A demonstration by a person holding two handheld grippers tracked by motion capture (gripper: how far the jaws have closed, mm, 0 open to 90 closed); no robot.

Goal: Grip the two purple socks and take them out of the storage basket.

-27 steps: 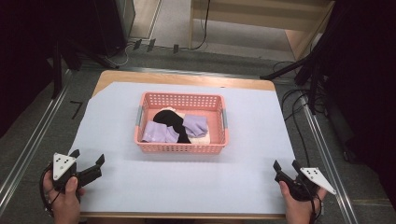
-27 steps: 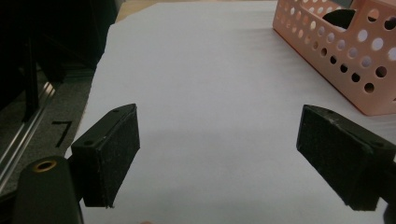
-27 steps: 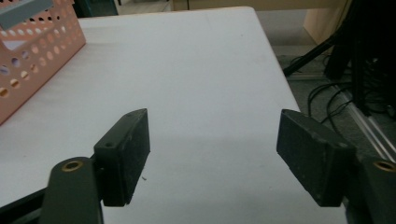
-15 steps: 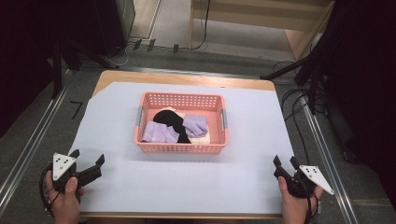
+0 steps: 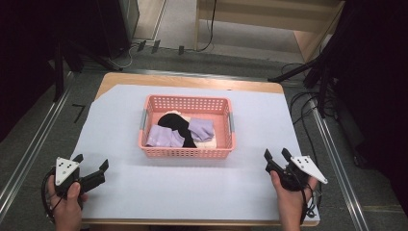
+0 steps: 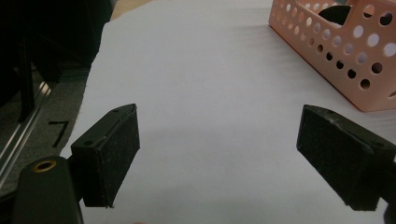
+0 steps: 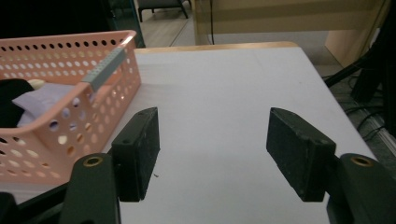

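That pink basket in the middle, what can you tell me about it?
The pink basket looks like plastic, rectangular, its walls dotted with round holes, with a grey handle on each short side. It stands upright on the white sheet at mid-table, holding lilac, black and cream cloth pieces, seemingly socks. Nothing else touches it; both grippers are apart from it.

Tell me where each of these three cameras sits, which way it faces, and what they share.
High view: above the person's side, facing forward and down; left gripper, right gripper and both hands show.
Left gripper view: rides that gripper, facing across the white sheet.
Right gripper view: rides that gripper, facing the far table edge.
Shared: all see the pink basket.
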